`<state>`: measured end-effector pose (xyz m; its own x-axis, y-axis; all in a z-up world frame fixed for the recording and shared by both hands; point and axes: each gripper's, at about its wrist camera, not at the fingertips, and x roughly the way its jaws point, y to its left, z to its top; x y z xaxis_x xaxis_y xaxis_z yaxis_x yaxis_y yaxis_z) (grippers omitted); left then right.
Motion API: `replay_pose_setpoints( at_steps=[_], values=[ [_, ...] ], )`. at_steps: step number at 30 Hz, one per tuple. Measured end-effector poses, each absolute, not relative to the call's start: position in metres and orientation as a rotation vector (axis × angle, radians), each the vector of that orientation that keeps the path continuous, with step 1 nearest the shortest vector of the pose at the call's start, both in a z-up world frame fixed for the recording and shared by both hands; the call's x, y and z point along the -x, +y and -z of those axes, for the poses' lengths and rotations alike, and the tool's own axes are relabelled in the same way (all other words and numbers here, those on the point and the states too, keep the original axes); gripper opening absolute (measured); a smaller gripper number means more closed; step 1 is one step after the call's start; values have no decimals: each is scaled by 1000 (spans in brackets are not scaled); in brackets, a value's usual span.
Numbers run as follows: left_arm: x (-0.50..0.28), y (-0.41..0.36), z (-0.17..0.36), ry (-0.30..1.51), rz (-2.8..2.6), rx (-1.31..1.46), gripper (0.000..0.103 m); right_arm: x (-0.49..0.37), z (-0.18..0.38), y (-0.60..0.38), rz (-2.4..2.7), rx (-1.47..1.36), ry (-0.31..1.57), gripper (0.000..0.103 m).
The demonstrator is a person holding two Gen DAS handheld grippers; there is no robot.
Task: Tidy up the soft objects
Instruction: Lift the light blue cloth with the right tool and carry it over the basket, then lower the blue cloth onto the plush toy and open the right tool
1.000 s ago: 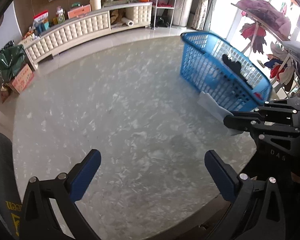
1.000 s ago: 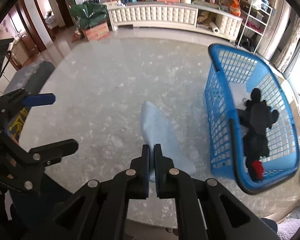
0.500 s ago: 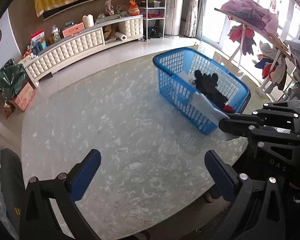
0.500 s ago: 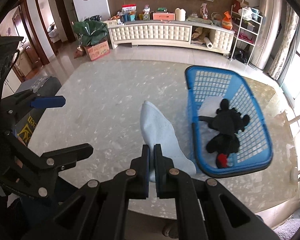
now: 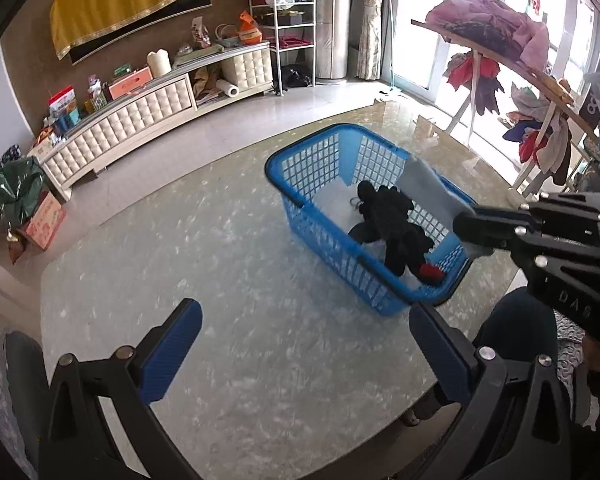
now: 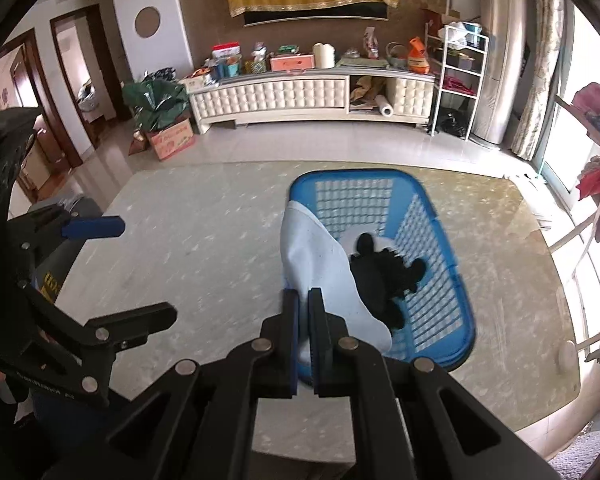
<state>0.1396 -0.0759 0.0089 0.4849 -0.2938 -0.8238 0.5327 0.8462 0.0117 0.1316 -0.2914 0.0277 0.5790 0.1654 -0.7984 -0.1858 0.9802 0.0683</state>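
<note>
My right gripper [image 6: 304, 312] is shut on a light blue cloth [image 6: 320, 268]. The cloth hangs in the air over the near left side of the blue basket [image 6: 452, 264]. A black plush toy [image 6: 384, 276] with a red part lies inside the basket, on something white. In the left wrist view the same cloth [image 5: 428, 188] hangs over the basket [image 5: 312, 172], held by the right gripper [image 5: 460, 224], with the plush toy [image 5: 392, 220] below it. My left gripper [image 5: 306, 346] is open above the bare marble table [image 5: 180, 248], with nothing between its blue pads.
The basket stands on the right part of the table, near its edge. A dark chair [image 5: 20, 368] is at the table's left side. A rack of clothes [image 5: 540, 128] stands beyond the right edge. A white cabinet [image 6: 284, 96] lines the far wall.
Both grippers have risen away from the table. The right one has carried the cloth from beside the basket to over it. The left gripper has stayed open.
</note>
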Motion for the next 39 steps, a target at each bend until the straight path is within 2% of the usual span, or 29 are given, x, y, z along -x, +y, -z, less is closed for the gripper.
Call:
replay_pose_setpoints(
  at_steps=[8, 23, 39],
  values=[
    [-161, -101, -5, 947, 509, -291, 103, -143, -15, -312, -167, 19, 954, 4],
    [-198, -109, 40, 1042, 503, -281, 103, -165, 27, -303, -146, 3, 1086, 4],
    [-210, -105, 60, 1087, 534, -250, 103, -167, 35, -294, -186, -29, 1160, 5]
  ],
)
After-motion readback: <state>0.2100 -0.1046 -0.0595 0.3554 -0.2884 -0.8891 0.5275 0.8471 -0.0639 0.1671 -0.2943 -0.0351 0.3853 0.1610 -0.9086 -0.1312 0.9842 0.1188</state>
